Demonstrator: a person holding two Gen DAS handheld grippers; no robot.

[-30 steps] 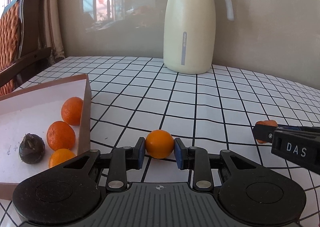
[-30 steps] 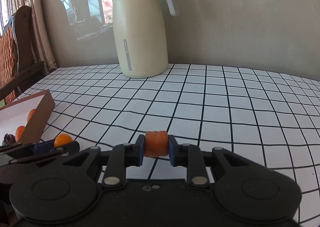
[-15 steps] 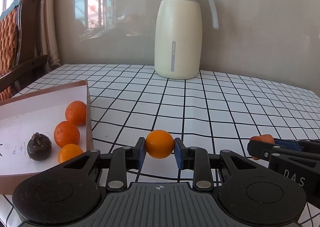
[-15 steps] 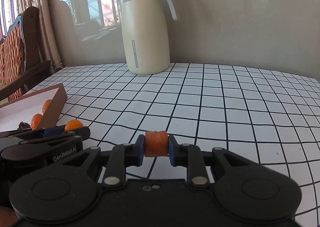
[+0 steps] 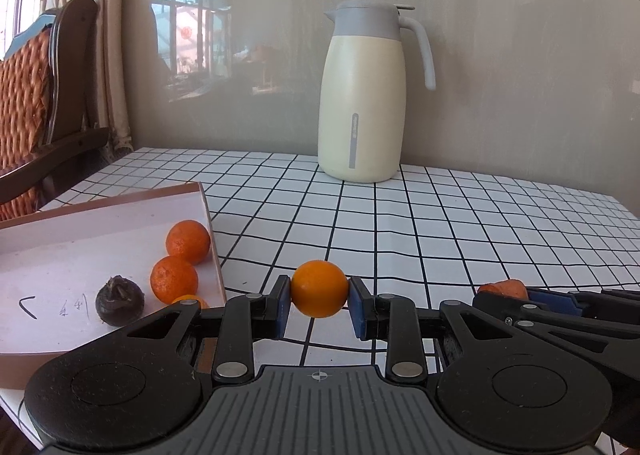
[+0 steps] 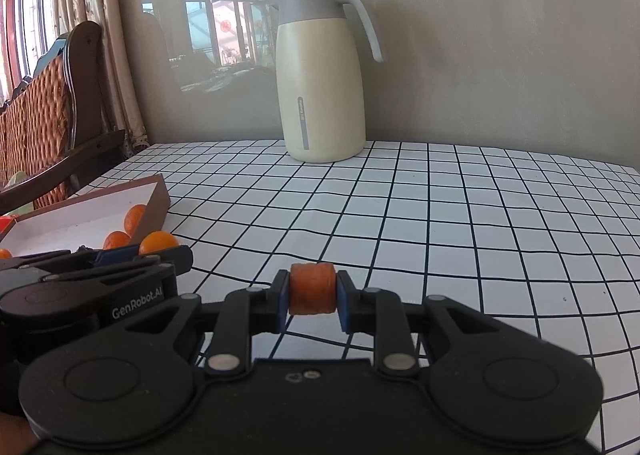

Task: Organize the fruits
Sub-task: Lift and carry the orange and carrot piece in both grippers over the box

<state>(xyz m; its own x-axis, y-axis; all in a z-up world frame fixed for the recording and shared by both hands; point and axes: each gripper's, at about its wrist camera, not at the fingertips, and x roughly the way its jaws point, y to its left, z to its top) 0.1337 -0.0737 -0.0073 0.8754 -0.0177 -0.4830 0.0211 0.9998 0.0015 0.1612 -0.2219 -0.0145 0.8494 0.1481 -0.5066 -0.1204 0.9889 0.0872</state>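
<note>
My left gripper [image 5: 319, 299] is shut on a small round orange [image 5: 319, 288] and holds it above the checked table, just right of the shallow box [image 5: 80, 251]. The box holds two oranges [image 5: 188, 242] [image 5: 174, 279], a third one partly hidden [image 5: 188, 299], and a dark wrinkled fruit [image 5: 119, 299]. My right gripper [image 6: 312, 295] is shut on a short orange carrot piece [image 6: 312, 293] above the table. The left gripper and its orange [image 6: 158, 242] show at the left of the right wrist view; the carrot piece [image 5: 502, 289] shows at the right of the left wrist view.
A cream thermos jug [image 5: 362, 95] stands at the back of the table [image 5: 460, 231] near the wall. A wooden chair [image 5: 40, 95] with a woven back stands at the left, beside curtains. The box's near right wall [image 5: 214, 251] lies close to my left gripper.
Both grippers have risen from the table with their loads. The left gripper has lifted the orange clear of the surface and the views have tilted up and pulled back.
</note>
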